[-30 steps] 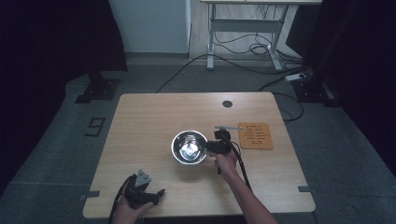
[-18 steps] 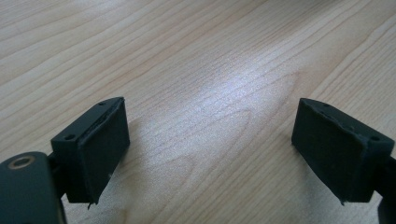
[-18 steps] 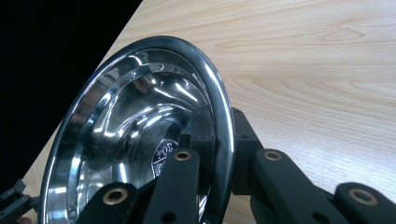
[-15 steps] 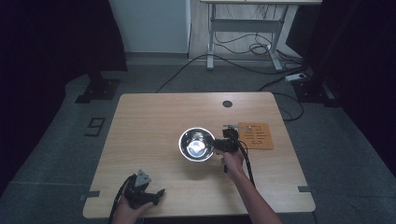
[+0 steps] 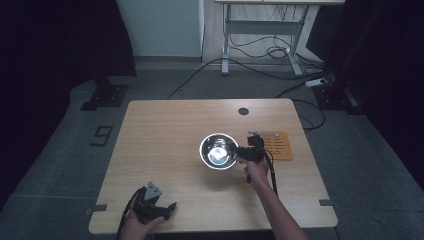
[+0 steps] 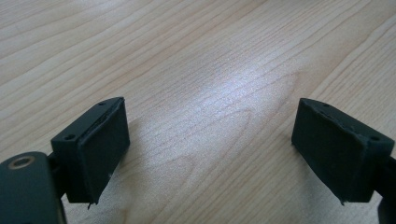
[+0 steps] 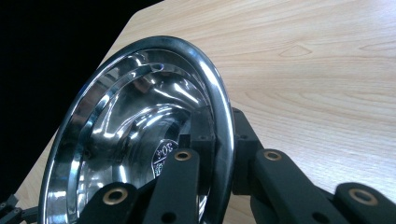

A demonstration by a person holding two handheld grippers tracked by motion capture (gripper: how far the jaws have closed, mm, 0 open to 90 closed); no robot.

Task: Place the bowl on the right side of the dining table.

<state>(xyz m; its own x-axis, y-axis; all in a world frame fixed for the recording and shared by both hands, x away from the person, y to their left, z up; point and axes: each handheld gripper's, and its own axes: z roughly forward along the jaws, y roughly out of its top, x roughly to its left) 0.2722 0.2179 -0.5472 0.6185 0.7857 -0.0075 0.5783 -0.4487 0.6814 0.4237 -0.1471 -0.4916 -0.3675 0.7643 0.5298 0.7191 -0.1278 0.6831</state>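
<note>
**Your right gripper has the steel bowl by its rim**

Take the steel bowl (image 5: pixel 219 150) as your landmark; it sits a little right of the middle of the wooden table (image 5: pixel 165 130).

Far to the bowl's left and nearer to you, at the table's near edge, your left gripper (image 5: pixel 165 210) rests in your left hand (image 5: pixel 137 225). In the left gripper view its jaws stand wide apart with nothing between them, just bare wood grain below.

The bowl itself is round and polished, its inside catching bright light in the high view. In the right gripper view it is tipped up on edge relative to the camera, and a small stamped mark shows at its bottom.

Touching the bowl's right side, your right gripper (image 5: pixel 245 152) is clamped on the rim: one jaw lies inside the bowl against the wall, the other outside it, and the rim runs between them. Your right hand (image 5: pixel 256 170) is just behind it.

Just right of the bowl, beyond the gripper, an orange-brown board (image 5: pixel 280 145) lies flat near the table's right edge. A small dark round hole (image 5: pixel 243 111) sits beyond the bowl.
</note>
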